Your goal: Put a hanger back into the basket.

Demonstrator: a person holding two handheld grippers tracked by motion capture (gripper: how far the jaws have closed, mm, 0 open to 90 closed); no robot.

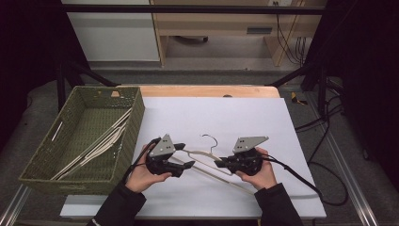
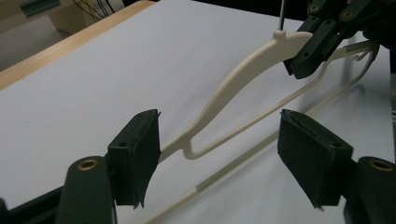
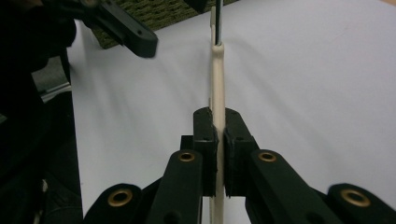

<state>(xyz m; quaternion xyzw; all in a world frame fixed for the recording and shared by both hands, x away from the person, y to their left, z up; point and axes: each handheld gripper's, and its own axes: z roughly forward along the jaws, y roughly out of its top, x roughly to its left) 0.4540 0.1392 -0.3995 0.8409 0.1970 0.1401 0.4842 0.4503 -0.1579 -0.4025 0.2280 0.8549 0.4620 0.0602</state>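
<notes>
Cream hanger (image 1: 207,162) clamped by right gripper (image 1: 225,164), left gripper (image 1: 187,165) jaws apart (just released), next carry to basket (image 1: 84,136).

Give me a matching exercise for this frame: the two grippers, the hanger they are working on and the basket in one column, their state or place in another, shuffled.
Things:
1. left gripper
2. right gripper
3. cream hanger
4. green basket

States or places:
A. stands at the left edge of the white sheet, with other hangers inside
B. jaws apart, pads off the hanger
C. clamped shut on the hanger's shoulder
D. stretches between the two grippers over the white sheet

Pairs: 1-B, 2-C, 3-D, 4-A
</notes>
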